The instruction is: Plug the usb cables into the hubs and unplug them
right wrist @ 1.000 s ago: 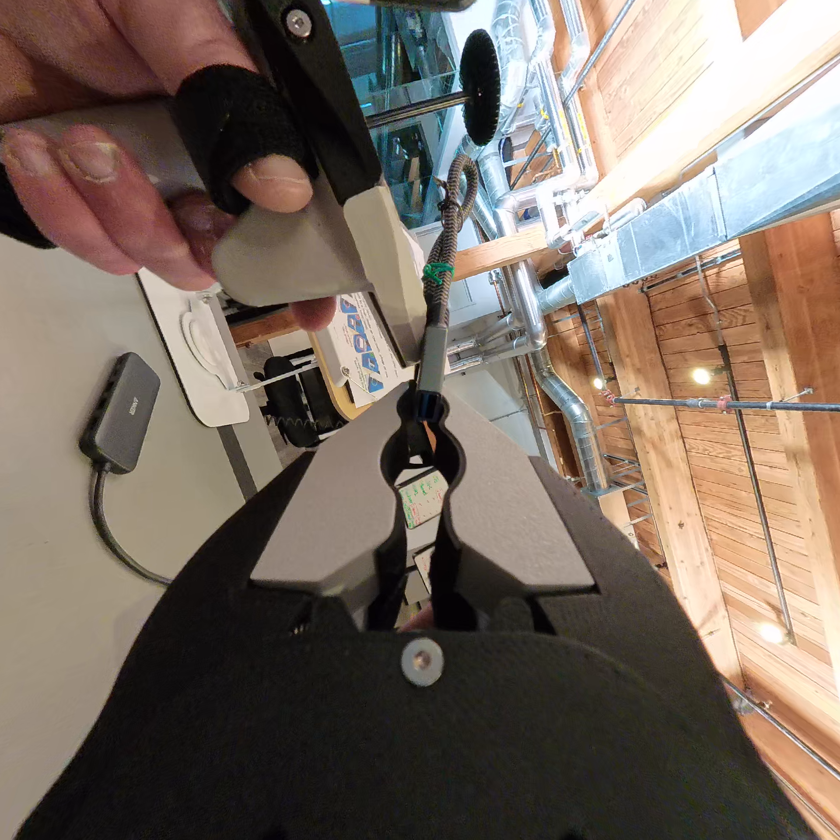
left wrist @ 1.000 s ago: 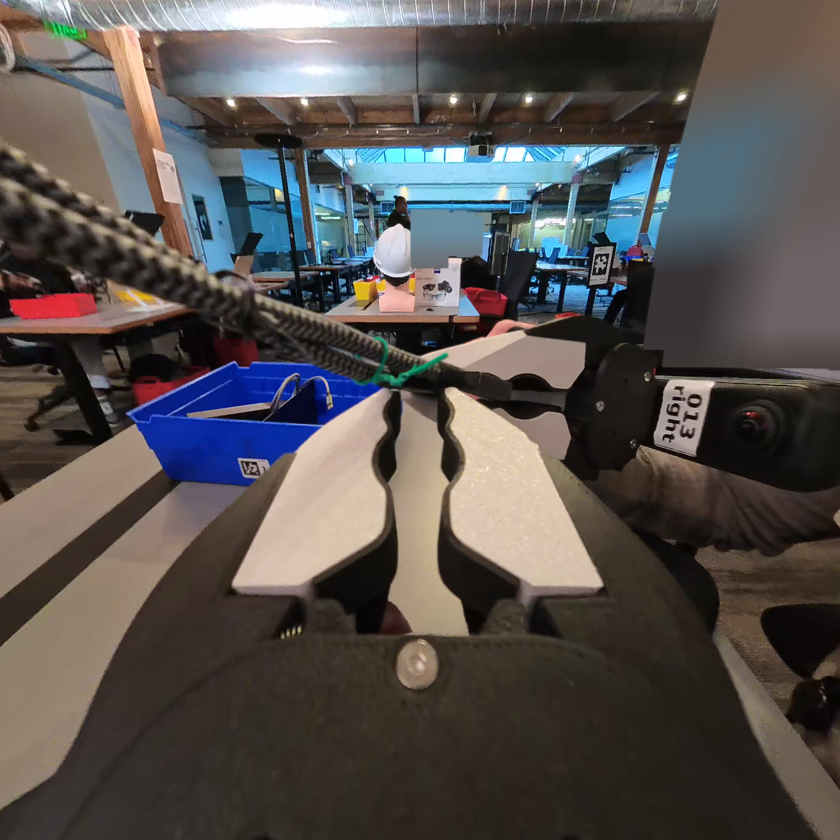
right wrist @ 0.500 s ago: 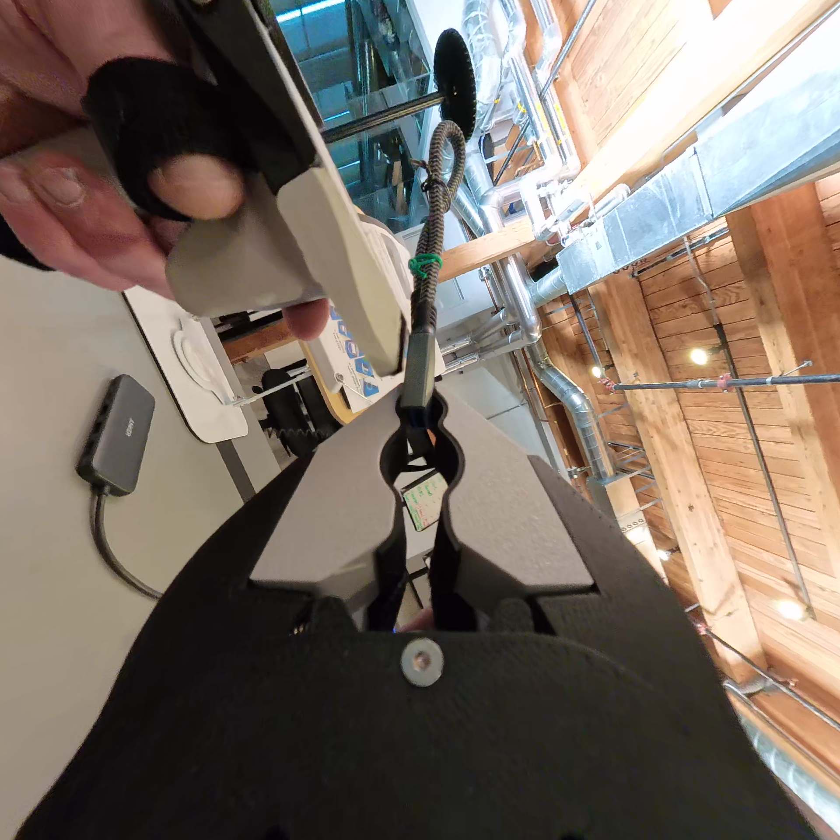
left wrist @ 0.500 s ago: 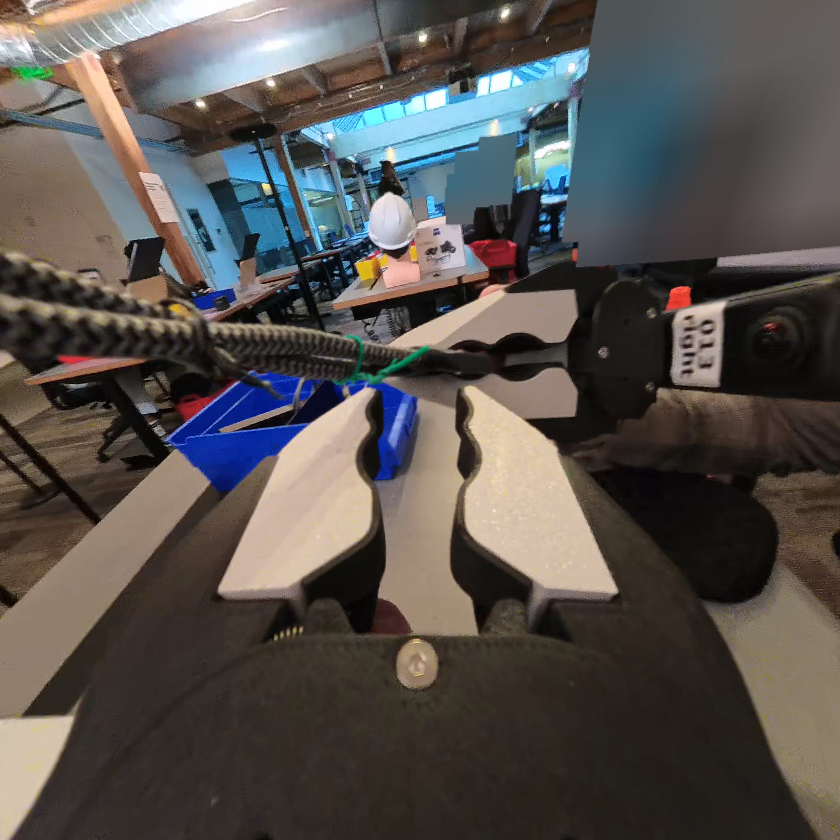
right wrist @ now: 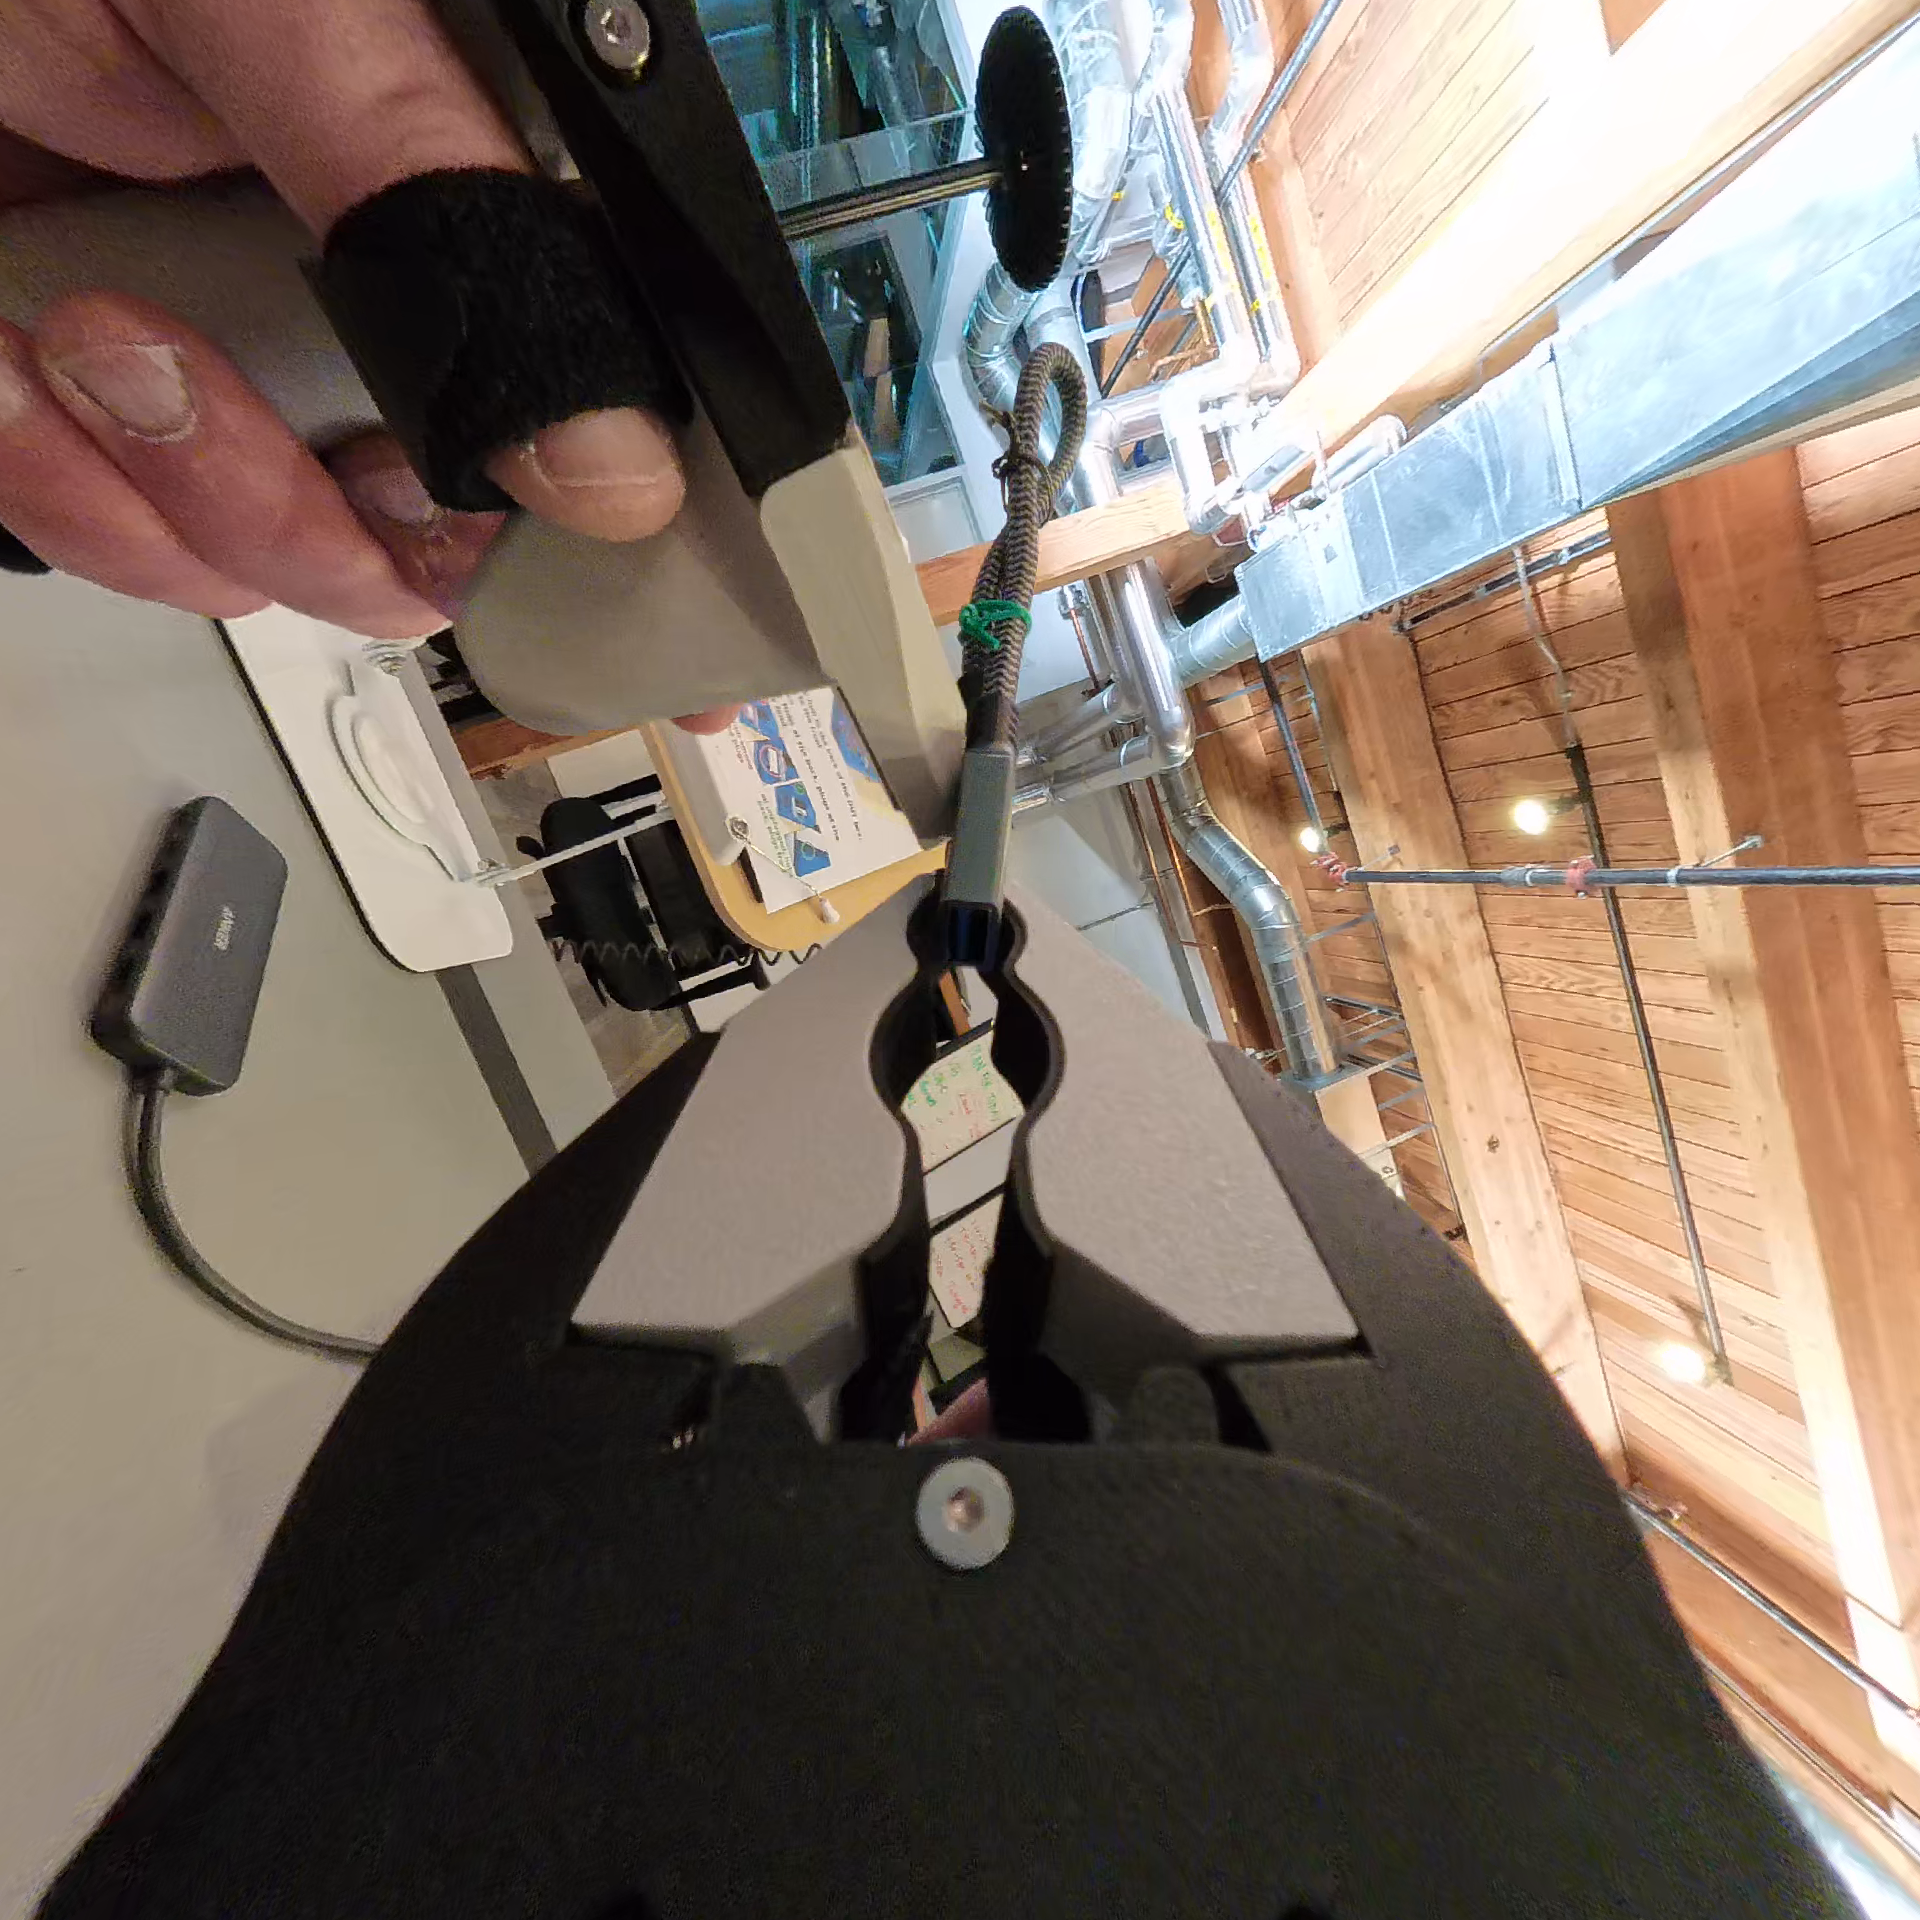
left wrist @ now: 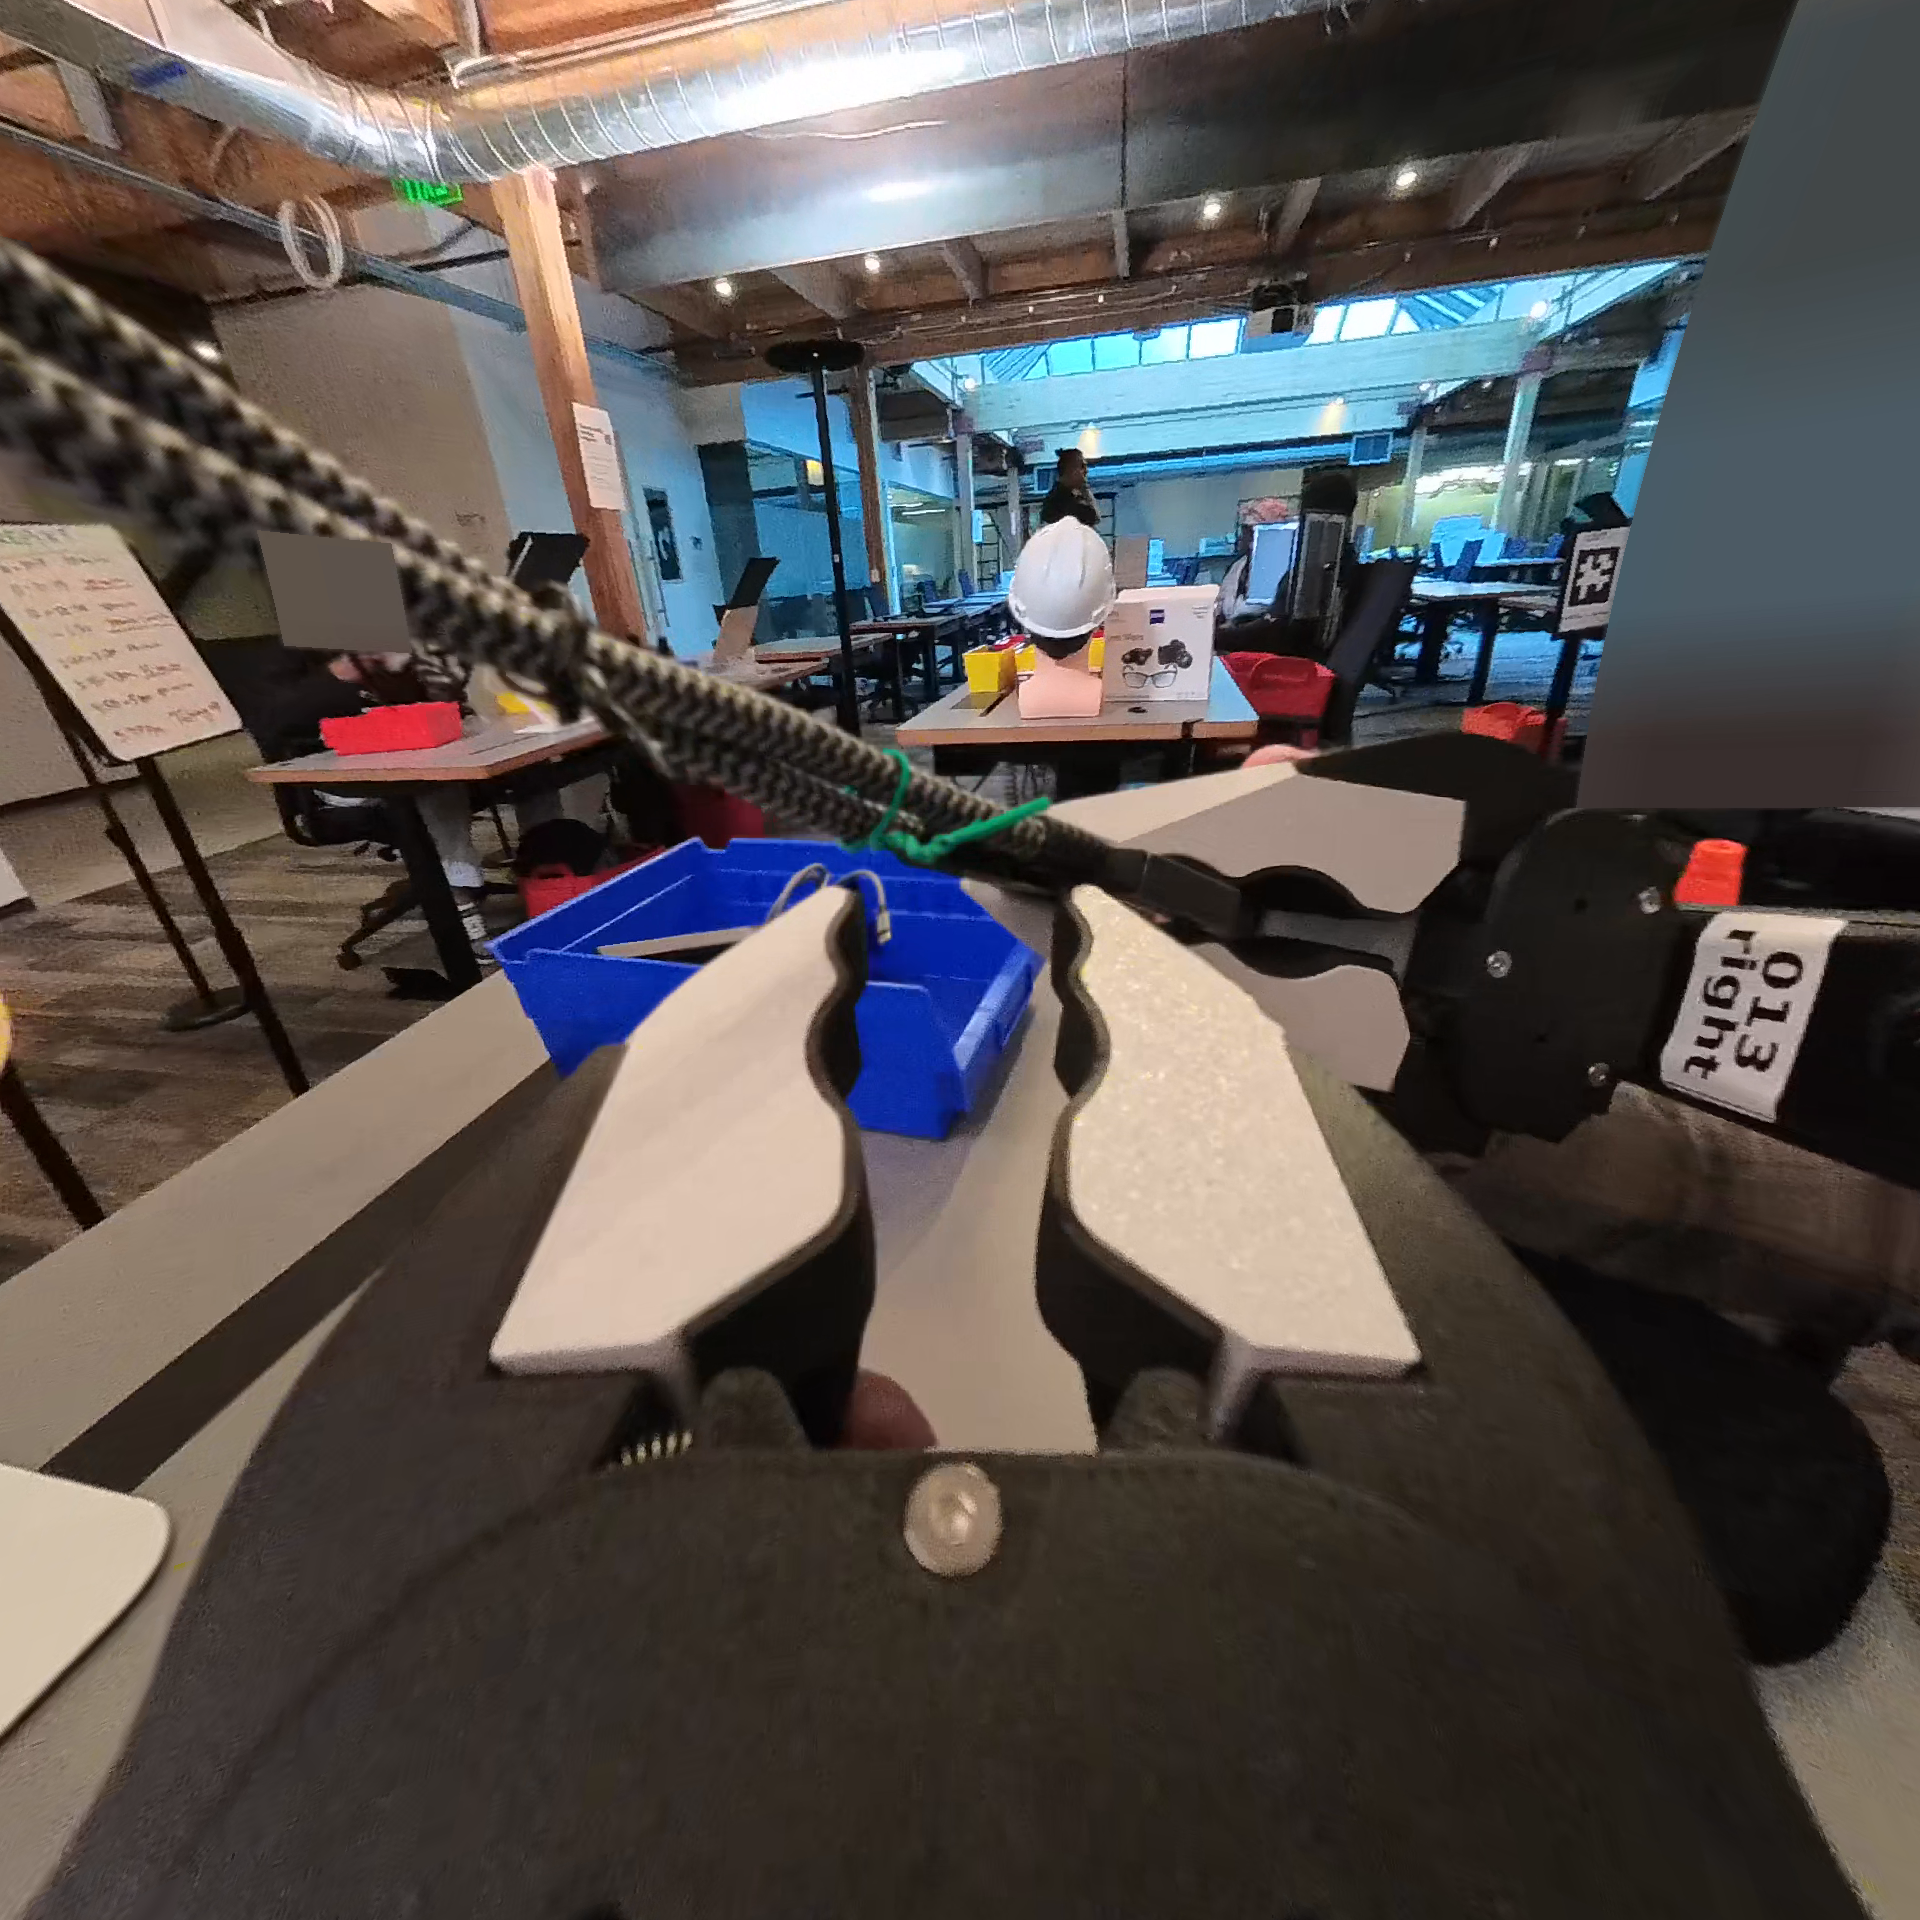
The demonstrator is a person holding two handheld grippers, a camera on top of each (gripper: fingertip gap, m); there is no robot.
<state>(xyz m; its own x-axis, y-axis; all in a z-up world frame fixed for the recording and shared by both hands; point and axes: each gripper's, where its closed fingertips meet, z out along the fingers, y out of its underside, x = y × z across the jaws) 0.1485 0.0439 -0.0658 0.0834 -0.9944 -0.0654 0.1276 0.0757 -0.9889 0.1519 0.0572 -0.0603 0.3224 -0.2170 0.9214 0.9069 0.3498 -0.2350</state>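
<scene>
Right tongs (right wrist: 961, 940) pinch the braided usb cable's plug (right wrist: 977, 821) by its tip, long axis running straight ahead; my left tongs (left wrist: 956, 935) gape empty; hub (right wrist: 192, 940) lies far left on the desk.

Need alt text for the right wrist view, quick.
Right gripper pinches the plug of a braided USB cable, held up off the table. The left gripper sits open beside the plug; a grey hub lies on the table.
</scene>
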